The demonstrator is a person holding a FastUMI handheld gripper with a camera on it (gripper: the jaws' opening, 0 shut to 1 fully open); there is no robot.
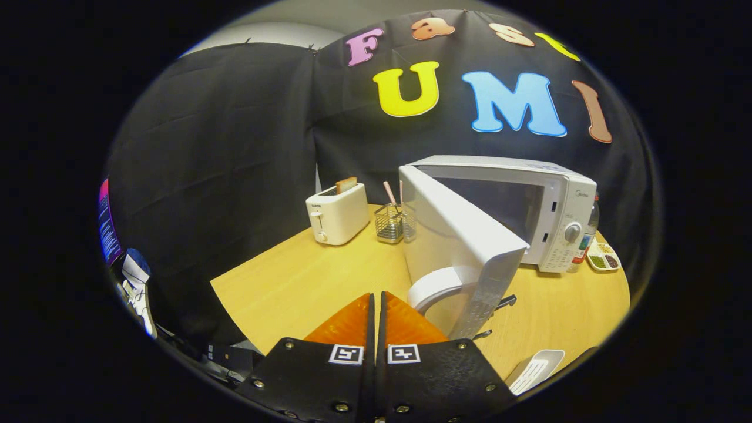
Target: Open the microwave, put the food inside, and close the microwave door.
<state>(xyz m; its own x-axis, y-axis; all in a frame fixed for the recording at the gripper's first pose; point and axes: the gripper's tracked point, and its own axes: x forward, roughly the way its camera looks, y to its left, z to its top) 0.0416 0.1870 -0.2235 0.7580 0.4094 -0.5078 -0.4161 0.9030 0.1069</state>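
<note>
Wood table [305,282]: pale round top carrying everything here.
Microwave [529,205]: white, at the far right of the table, its cavity open toward the gripper; control panel and dial on its right side.
Door [464,247]: swung wide on its left hinge, its free edge pointing out at the gripper; the curved handle [432,288] sits low on it, just ahead of the fingertips and slightly right.
Toaster [338,214]: white, well left of the microwave, a slice standing in its slot.
Wire holder [389,223]: between toaster and door, thin sticks standing in it.
Tray [603,257]: small sectioned dish just right of the microwave; a bottle behind it is partly hidden.
Gripper [376,305]: fingers pressed together with nothing between them, tips over the bare table.
Food: I cannot tell which item it is, nor whether it is already inside; the door hides much of the cavity.
Key relation: the door's long edge runs from the hinge out toward the fingers, so a closing push would likely go from the free edge, forward and rightward.
</note>
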